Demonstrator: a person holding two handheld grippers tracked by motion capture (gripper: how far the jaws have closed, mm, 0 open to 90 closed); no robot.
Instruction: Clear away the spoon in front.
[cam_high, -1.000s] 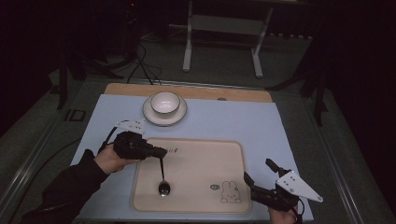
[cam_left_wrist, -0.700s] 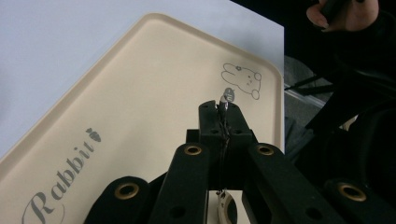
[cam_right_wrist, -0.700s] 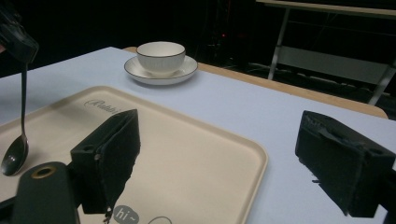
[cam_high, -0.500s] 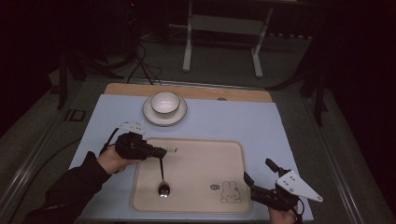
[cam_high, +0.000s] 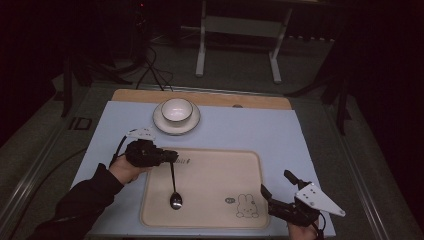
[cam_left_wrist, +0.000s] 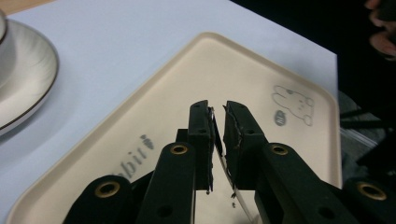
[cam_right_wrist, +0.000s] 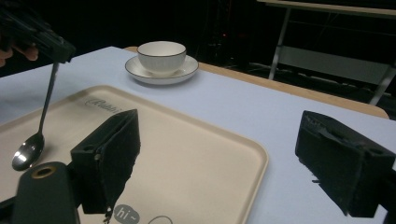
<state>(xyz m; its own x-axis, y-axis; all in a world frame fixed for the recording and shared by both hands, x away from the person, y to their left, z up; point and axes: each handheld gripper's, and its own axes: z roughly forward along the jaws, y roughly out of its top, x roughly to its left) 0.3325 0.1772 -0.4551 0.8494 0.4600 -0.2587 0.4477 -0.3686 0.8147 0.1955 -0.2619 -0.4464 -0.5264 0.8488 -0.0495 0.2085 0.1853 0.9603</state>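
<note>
Over the cream tray (cam_high: 215, 165), the left tongs (cam_high: 172, 157) pinch a spoon (cam_high: 174, 192) by its handle tip, bowl hanging just below them. Beyond them sits a cup (cam_high: 176, 110) on its saucer (cam_high: 161, 123). The right tongs (cam_high: 267, 196) rest spread at the tray's near corner.

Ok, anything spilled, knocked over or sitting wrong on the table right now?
Nothing stands out. The cup sits upright on its saucer, nothing is spilled, and the tray lies flat on the mat. The spoon hangs by its handle from the left hand-held gripper, bowl low over the tray.
</note>
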